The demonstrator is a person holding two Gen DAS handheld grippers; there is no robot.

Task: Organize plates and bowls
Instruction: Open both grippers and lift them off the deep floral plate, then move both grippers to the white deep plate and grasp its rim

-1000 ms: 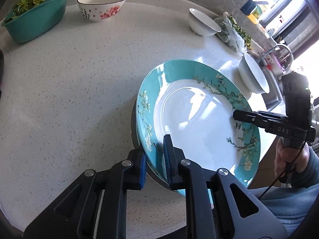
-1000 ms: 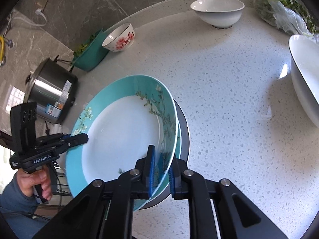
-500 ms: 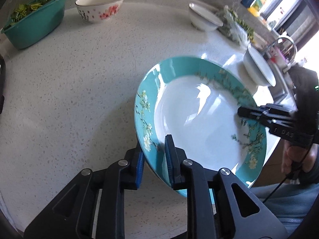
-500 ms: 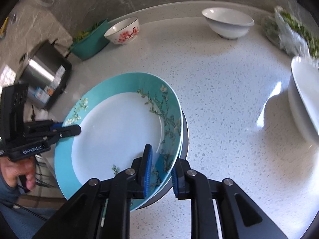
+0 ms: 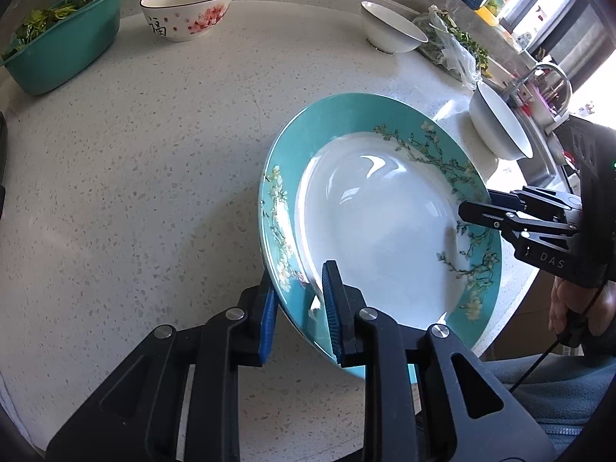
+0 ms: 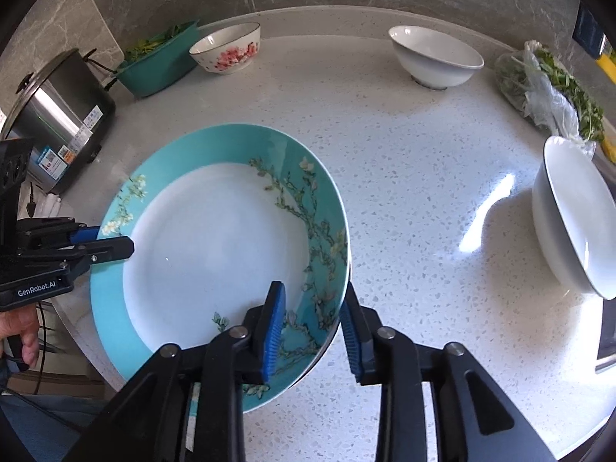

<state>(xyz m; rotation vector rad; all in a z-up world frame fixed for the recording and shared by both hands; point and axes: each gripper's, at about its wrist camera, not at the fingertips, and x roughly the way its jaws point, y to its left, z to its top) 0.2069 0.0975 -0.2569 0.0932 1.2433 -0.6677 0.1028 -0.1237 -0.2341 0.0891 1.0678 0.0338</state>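
Jaws of both grippers, just opening, apparently straddle the teal plate rim.

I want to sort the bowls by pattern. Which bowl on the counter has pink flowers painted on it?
The bowl with pink flowers at the back, beside the teal basin of greens. It also bears a red character; the other two bowls are plain white.

**Readable markings**

The right gripper carries white letters "DAS" on its black body, seen from the left wrist. The left gripper reads "GenRobot.AI" in white, seen from the right wrist. The floral bowl bears the red Chinese character "福". The cooker has stickers whose print is too small to read.
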